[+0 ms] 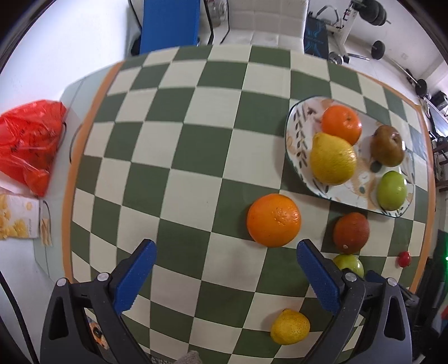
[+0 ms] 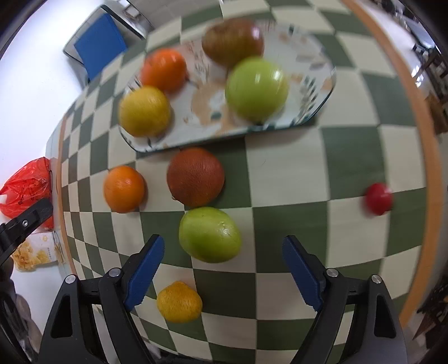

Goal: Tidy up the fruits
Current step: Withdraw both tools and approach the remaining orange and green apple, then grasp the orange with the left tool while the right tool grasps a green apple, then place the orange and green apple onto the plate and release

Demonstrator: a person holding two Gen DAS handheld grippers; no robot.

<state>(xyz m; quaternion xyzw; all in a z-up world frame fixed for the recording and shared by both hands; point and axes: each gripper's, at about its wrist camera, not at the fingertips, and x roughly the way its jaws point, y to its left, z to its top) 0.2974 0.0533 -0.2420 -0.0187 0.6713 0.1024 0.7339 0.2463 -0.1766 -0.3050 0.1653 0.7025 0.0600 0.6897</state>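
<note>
A patterned plate (image 1: 296, 134) (image 2: 316, 92) holds an orange (image 1: 341, 123) (image 2: 163, 70), a large lemon (image 1: 333, 158) (image 2: 144, 111), a brown pear (image 1: 387, 145) (image 2: 232, 40) and a green apple (image 1: 391, 190) (image 2: 256, 88). On the checkered cloth lie a loose orange (image 1: 273, 220) (image 2: 124, 188), a dark red orange (image 1: 351, 232) (image 2: 195, 176), a green apple (image 1: 350, 264) (image 2: 210, 234), a small lemon (image 1: 290, 326) (image 2: 179, 301) and a small red fruit (image 1: 404, 259) (image 2: 378, 198). My left gripper (image 1: 225, 252) is open and empty, just short of the loose orange. My right gripper (image 2: 222, 249) is open and empty, with the loose green apple at its fingertips.
A red plastic bag (image 1: 30, 142) (image 2: 26, 184) and a snack box (image 1: 18, 217) (image 2: 37, 253) lie left of the cloth. A blue chair (image 1: 169, 23) stands beyond the table's far edge. Exercise weights (image 1: 378, 49) are at the far right.
</note>
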